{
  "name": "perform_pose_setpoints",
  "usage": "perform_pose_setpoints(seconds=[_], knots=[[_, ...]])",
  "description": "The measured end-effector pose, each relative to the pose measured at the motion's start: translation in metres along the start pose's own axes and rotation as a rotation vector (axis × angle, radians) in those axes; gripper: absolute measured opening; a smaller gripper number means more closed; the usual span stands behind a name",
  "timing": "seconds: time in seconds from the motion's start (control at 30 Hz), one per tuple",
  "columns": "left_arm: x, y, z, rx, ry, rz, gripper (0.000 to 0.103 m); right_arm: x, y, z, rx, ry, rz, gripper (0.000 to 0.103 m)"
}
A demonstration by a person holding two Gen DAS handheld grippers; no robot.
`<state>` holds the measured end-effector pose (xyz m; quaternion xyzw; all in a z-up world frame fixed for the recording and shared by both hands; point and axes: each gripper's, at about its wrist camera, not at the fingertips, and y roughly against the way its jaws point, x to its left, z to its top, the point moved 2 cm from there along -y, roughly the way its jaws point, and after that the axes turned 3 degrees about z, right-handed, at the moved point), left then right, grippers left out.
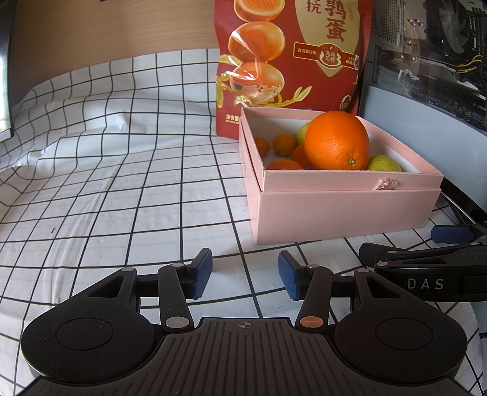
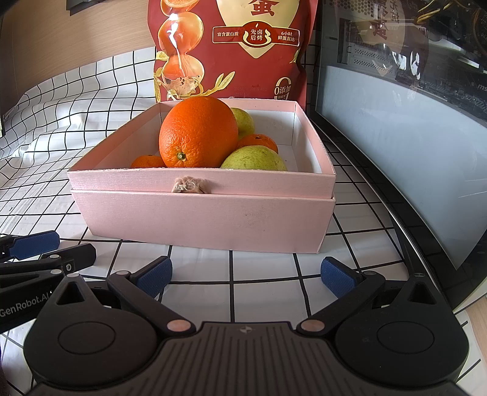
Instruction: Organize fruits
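Observation:
A pink box (image 1: 344, 213) (image 2: 201, 219) stands on the checked cloth and holds a large orange (image 1: 336, 140) (image 2: 197, 132), several small oranges (image 1: 284, 144) (image 2: 258, 141) and green pears (image 1: 383, 164) (image 2: 254, 158). My left gripper (image 1: 245, 274) is open and empty, low over the cloth, left of and in front of the box. My right gripper (image 2: 246, 274) is open and empty, just in front of the box's near wall. The right gripper also shows at the right edge of the left wrist view (image 1: 426, 262).
A red snack bag (image 1: 289, 61) (image 2: 231, 48) stands behind the box. A glass-sided computer case (image 1: 432, 61) (image 2: 411, 106) stands to the right. A wooden wall (image 1: 106, 27) backs the white checked cloth (image 1: 121, 182), which is wrinkled at the left.

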<state>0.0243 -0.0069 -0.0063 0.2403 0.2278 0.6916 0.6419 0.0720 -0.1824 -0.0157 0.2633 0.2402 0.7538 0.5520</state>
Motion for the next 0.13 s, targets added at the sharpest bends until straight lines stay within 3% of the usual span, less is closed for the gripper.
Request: perform_pose_setpoints(seconds=[0.13], knots=[[-0.0008,0.0,0.0001,0.001,-0.009,0.011,0.052,-0.0001,0.0,0.0,0.0,0.0,0.0,0.103]])
